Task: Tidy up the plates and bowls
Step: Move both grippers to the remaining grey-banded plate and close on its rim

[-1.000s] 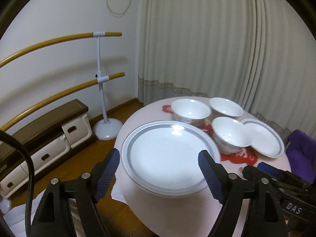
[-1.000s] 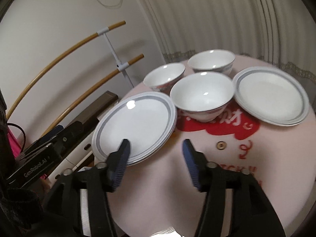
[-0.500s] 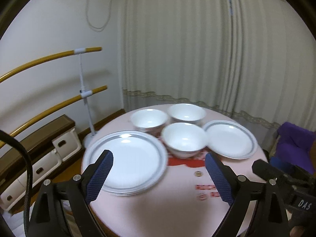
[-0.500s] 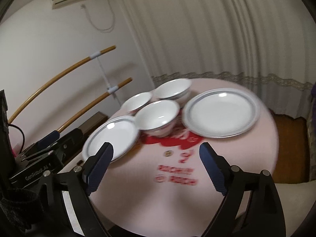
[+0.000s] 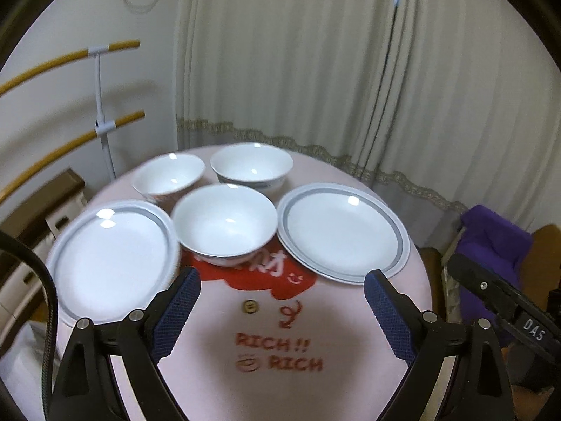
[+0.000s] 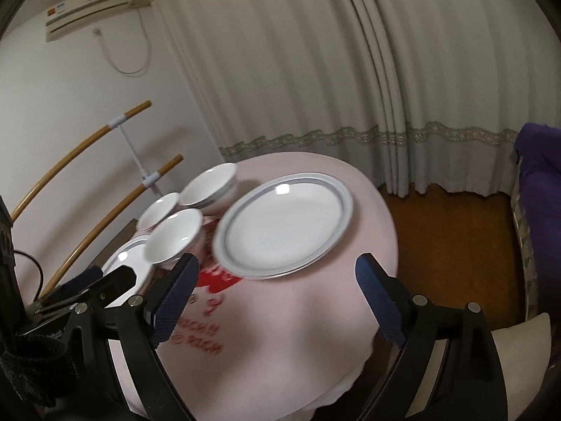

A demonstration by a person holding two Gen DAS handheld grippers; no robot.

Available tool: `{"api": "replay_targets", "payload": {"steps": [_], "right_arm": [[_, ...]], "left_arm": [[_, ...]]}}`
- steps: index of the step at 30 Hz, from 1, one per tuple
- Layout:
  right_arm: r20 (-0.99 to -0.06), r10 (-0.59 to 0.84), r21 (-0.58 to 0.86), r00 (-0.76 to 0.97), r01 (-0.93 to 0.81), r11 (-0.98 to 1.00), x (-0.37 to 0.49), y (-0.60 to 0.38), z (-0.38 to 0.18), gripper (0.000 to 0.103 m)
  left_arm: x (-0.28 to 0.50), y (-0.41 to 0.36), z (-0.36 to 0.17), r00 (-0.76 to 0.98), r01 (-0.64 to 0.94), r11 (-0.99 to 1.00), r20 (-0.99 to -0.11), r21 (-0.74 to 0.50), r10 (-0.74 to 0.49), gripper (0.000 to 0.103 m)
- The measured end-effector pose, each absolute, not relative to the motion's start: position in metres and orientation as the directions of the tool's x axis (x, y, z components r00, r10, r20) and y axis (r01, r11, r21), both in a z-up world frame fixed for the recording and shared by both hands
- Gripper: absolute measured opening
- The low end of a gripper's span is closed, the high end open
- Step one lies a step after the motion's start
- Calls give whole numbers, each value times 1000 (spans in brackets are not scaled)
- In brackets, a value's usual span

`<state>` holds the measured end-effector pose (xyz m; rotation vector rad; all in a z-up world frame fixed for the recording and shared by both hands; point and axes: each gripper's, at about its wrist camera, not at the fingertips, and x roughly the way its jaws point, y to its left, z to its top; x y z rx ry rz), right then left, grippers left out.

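- Left gripper [image 5: 282, 310] hangs over the near part of the round table [image 5: 413, 301], its jaws spread wide after just opening further, nothing between them but pink cloth and red lettering.
- Right gripper [image 6: 277, 301] is the same story: jaws just opened wide and empty, aimed at the right side of the table.
- Just beyond the left gripper sits the nearest bowl [image 5: 224, 222], upright and empty, tucked between the two plate spots.
- To its left, the left plates [image 5: 112, 256]; the rim looks layered, so I judge a stack, though motion blur makes it hard to be sure.
- To its right, the right plates [image 5: 342, 231], also layered at the edge, right in front of the right gripper in its own view.
- Behind them, two more bowls: the back-left bowl [image 5: 168, 177] and the back-right bowl [image 5: 251, 167], side by side near the curtain [image 5: 315, 70].
- Progress call: the plates seem partly gathered into two piles, but all three bowls stand separately.
- What's left, as I read it: nest the bowls together and probably merge the two plate piles. Neither gripper holds anything yet.
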<state>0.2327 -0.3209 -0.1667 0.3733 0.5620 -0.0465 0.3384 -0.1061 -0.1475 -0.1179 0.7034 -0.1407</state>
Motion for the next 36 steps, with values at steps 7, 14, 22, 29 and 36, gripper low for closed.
{"api": "replay_targets", "payload": {"steps": [7,14,22,29,36], "right_arm": [[-588,61,340,806,178,924,279,-361,-192,92],[-631,86,345,771,180,921,326,-383,-215,77],[-658,139,373,740,159,914,360,-399,-233,59],[-674,179,389,716,139,911,378,-407,-243,24],[-626,271,505,731,116,855,376,-425,-252,11]], "left_arm": [[388,-135,-177,732,-11,980,-669,-200,-129,92],[417,-155,-198,707,-37,973,-694,-226,-134,92],[457,-168,-234,655,-73,966,-743,-246,-140,89],[483,-170,-250,627,-83,960,-763,-267,-158,85],[507,-171,-258,624,-76,955,-761,-286,-178,77]]}}
